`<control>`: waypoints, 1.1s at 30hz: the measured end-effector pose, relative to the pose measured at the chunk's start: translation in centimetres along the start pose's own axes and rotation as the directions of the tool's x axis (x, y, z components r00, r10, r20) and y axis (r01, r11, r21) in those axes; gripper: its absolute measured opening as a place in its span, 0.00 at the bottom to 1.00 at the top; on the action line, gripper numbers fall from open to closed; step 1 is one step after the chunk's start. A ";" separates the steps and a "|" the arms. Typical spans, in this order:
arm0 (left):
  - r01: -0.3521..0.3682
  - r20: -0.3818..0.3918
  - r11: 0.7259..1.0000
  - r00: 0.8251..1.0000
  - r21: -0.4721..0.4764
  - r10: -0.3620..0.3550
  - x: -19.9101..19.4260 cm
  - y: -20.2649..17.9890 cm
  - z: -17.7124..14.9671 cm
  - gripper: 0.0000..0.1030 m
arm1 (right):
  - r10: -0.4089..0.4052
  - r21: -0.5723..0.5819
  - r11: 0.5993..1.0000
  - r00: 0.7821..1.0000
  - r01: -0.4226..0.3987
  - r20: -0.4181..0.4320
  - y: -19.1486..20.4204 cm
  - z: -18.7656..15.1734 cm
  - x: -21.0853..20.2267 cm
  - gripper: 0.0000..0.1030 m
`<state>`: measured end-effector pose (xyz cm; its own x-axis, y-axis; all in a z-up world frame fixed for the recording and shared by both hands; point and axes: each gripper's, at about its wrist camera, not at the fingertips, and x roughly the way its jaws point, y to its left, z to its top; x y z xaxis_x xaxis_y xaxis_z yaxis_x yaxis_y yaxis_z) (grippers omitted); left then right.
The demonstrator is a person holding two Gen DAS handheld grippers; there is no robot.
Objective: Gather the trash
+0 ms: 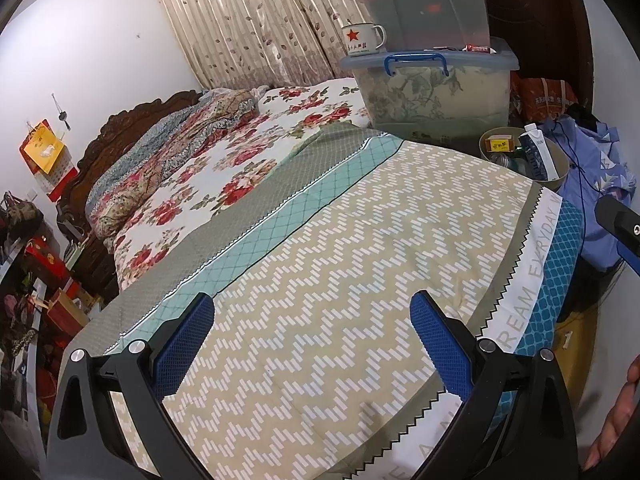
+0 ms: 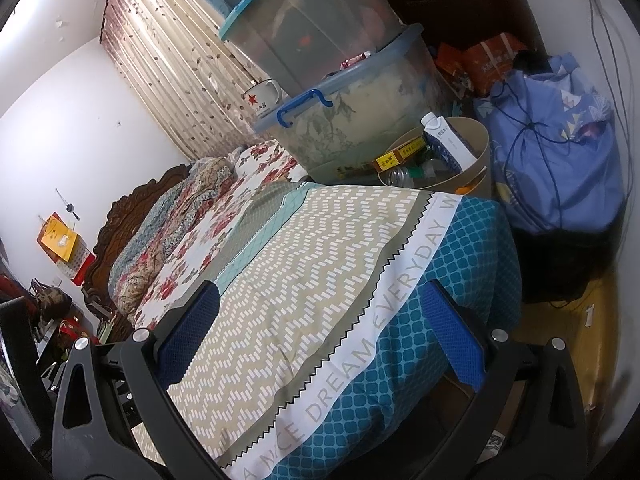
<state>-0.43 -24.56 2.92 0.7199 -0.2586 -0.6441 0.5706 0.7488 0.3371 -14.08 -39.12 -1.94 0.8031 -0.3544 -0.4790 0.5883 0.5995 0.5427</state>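
A beige round bin (image 1: pixel 560 160) (image 2: pixel 478 140) stands past the far corner of the bed. It holds a white and blue carton (image 1: pixel 540 152) (image 2: pixel 450 142), yellow boxes (image 1: pixel 499 145) (image 2: pixel 400 156) and a clear bottle (image 2: pixel 396 176). My left gripper (image 1: pixel 312 320) hovers open over the beige zigzag bedcover (image 1: pixel 340 240), nothing between its blue pads. My right gripper (image 2: pixel 320 312) is open too, above the bed's right edge (image 2: pixel 460 264). Both are well short of the bin.
Stacked clear storage boxes (image 1: pixel 432 92) (image 2: pixel 344 120) with a star mug (image 1: pixel 362 40) (image 2: pixel 262 96) sit beside the bin. A blue cloth bundle (image 2: pixel 556 152) and orange bags (image 2: pixel 488 60) lie to the right. A floral quilt (image 1: pixel 240 160) covers the bed's far half. A hand (image 1: pixel 616 420) shows at the lower right.
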 end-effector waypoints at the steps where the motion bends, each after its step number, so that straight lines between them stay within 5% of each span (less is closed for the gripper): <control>1: -0.001 0.001 1.000 1.000 -0.001 0.001 0.0 0.0 0.0 0.92 | 0.000 0.000 1.000 1.000 0.000 -0.001 0.0 0.0 0.0 0.97; 13: -0.030 0.015 1.000 0.999 -0.007 0.030 -0.2 0.3 0.1 0.92 | 0.000 0.001 1.000 1.000 0.000 -0.001 0.0 0.0 0.0 0.97; 33: 0.024 0.002 1.000 1.000 -0.014 -0.024 -0.1 0.3 -0.1 0.92 | 0.000 0.000 1.000 1.000 0.000 -0.001 0.0 0.0 0.0 0.97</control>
<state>-0.33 -24.24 3.03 0.7066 -0.2777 -0.6508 0.5823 0.7508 0.3118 -14.06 -39.11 -1.94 0.8031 -0.3534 -0.4798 0.5882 0.5993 0.5431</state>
